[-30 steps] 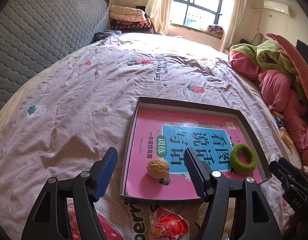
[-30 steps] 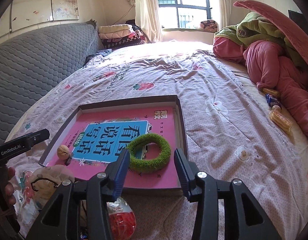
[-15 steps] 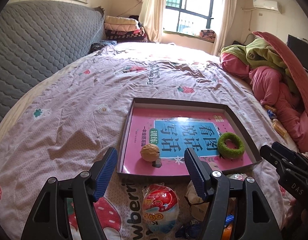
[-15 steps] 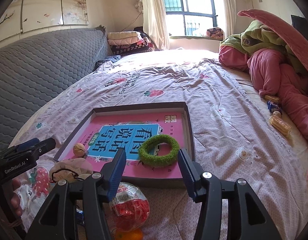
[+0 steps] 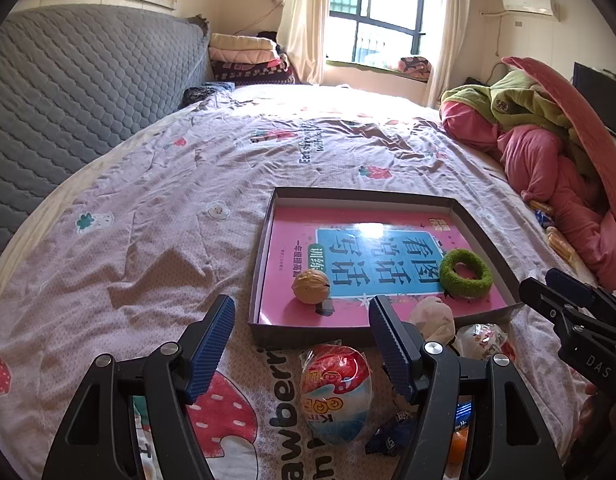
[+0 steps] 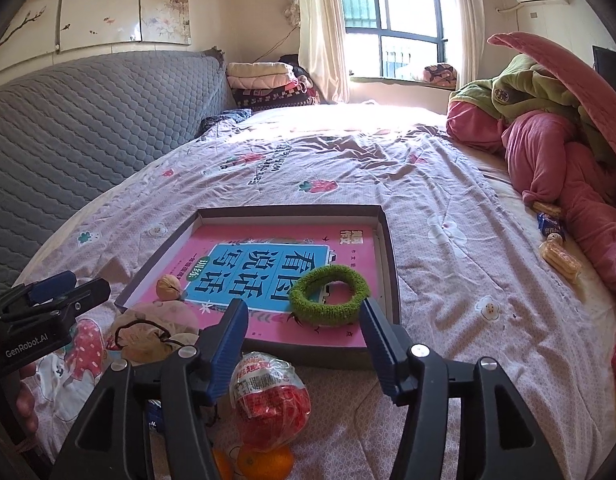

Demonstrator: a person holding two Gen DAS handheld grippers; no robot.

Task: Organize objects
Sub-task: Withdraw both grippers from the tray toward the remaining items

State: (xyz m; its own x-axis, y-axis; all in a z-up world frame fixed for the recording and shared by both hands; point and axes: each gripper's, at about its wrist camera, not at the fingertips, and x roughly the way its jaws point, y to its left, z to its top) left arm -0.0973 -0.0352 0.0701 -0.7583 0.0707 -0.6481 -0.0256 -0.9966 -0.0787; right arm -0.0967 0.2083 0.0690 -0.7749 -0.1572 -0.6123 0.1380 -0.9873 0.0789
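A shallow dark box (image 5: 362, 196) (image 6: 388, 236) with a pink book cover inside lies on the bed. In it sit a walnut (image 5: 310, 285) (image 6: 170, 287) and a green fuzzy ring (image 5: 465, 274) (image 6: 329, 294). Before the box lie a red-and-white wrapped snack egg (image 5: 335, 384), a second wrapped egg (image 6: 270, 396) (image 5: 484, 340), a beige pouch (image 6: 156, 330) (image 5: 432, 316), a dark candy wrapper (image 5: 392, 430) and an orange (image 6: 264, 462). My left gripper (image 5: 302, 344) is open and empty above the near snack egg. My right gripper (image 6: 304, 340) is open and empty above the other egg.
A pink and green quilt heap (image 5: 548, 152) fills the right side of the bed. Wrapped snacks (image 6: 558, 256) lie beside it. A grey quilted headboard (image 5: 68, 92) runs along the left. Folded blankets (image 6: 268, 80) sit at the far end by the window.
Both grippers have pulled back toward the bed's near edge and lifted; the box looks farther away and the snack eggs, pouch, candy wrapper and orange have come into view. Both stay open.
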